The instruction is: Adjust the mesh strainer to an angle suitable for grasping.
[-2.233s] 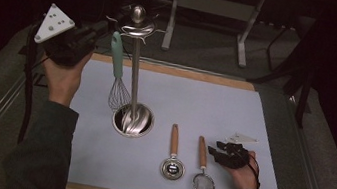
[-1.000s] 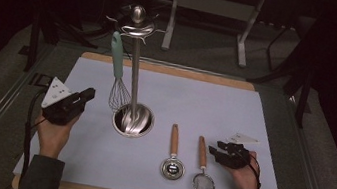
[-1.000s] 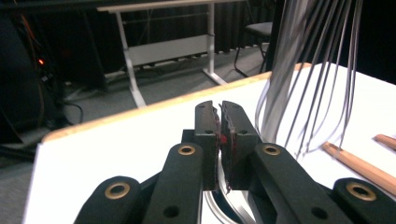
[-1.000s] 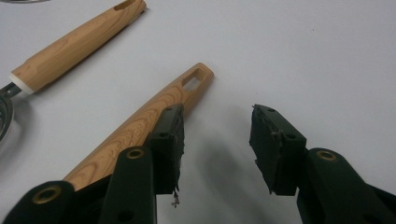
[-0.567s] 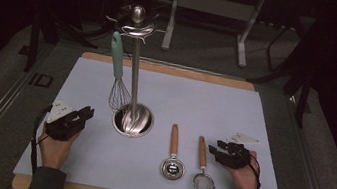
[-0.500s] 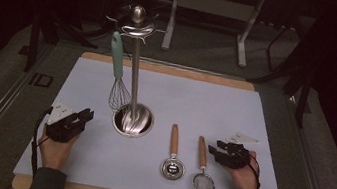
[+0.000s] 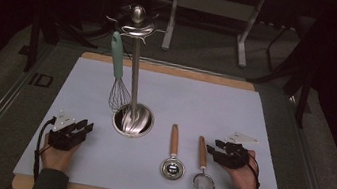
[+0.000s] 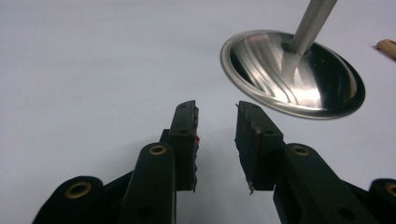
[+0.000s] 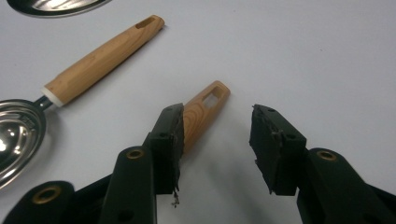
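I note left gripper (image 8: 215,135) jaws just opening, nothing between; stand base (image 8: 293,74) at 1 o'clock. Right gripper (image 9: 215,140) apart, strainer handle (image 9: 204,110) behind left jaw, untouched. High view adds whisk (image 7: 119,77) on stand.

Materials and finish, tabletop

Stand (image 7: 133,64): polished metal, mirror-glossy base with brushed streaks. Whisk (image 7: 119,79): matt teal plastic-looking handle, bright wire. Scoop (image 7: 172,168): shiny metal bowl, smooth pale wood handle, white collar. Strainer (image 7: 203,183): fine metal mesh, grained wood handle. Mat (image 7: 205,105): matt, smooth, pale. Table edge (image 7: 170,70): bare wood. Jaws: matt black, rough worn pads.
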`<state>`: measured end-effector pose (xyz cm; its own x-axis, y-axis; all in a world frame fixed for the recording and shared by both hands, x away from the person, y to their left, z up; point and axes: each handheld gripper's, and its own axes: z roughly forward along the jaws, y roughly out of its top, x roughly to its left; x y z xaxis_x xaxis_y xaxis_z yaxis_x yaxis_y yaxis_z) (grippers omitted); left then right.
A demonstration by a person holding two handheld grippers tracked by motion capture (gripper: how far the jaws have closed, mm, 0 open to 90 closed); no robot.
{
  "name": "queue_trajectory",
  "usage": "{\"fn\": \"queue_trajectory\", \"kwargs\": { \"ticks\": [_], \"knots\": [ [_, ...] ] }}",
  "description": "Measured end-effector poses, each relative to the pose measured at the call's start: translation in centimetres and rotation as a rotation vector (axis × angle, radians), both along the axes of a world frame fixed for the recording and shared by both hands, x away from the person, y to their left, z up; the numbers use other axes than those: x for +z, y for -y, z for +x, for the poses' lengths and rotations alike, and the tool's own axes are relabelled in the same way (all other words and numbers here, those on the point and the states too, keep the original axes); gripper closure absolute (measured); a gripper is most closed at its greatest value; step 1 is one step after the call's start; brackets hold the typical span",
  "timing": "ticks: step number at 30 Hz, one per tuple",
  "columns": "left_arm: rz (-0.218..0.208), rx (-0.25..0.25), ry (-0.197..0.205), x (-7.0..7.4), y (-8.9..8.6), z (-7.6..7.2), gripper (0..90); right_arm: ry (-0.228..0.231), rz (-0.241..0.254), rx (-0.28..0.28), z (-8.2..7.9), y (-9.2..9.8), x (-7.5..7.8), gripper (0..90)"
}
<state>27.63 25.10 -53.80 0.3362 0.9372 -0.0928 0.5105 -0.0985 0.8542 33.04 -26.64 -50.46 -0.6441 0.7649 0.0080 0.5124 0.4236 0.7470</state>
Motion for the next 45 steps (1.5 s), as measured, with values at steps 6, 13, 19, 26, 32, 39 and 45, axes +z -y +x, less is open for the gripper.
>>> {"fn": "queue_trajectory", "kwargs": {
  "ticks": [6, 13, 19, 26, 32, 39, 45],
  "knots": [
    [-0.004, 0.004, -0.001, -0.1, 0.0, 0.0, 67.8, -0.012, -0.003, 0.011, -0.1, -0.3, -0.1, 54.4],
    [-0.001, -0.002, -0.011, -0.1, 0.0, 0.1, 67.4, -0.021, -0.025, 0.034, -0.4, -0.9, -0.1, 54.3],
    [-0.005, 0.001, -0.014, -0.1, 0.0, 0.1, 67.4, -0.034, -0.031, 0.039, -0.7, -0.8, 0.0, 54.5],
    [0.001, -0.002, -0.005, -0.1, 0.1, 0.1, 67.1, -0.045, -0.031, 0.035, -1.0, -0.7, 0.8, 62.8],
    [0.007, -0.003, -0.008, -0.1, 0.1, 0.0, 67.0, -0.063, -0.04, 0.021, -1.4, -0.5, 0.6, 62.3],
    [0.015, -0.008, -0.002, -0.1, 0.2, 0.0, 66.9, -0.138, 0.055, 0.033, -1.9, 0.2, -0.4, 60.3],
    [0.015, -0.007, -0.002, -0.1, 0.2, 0.0, 66.7, -0.177, 0.098, 0.045, -1.8, -0.1, -0.4, 63.0]
  ]
}}
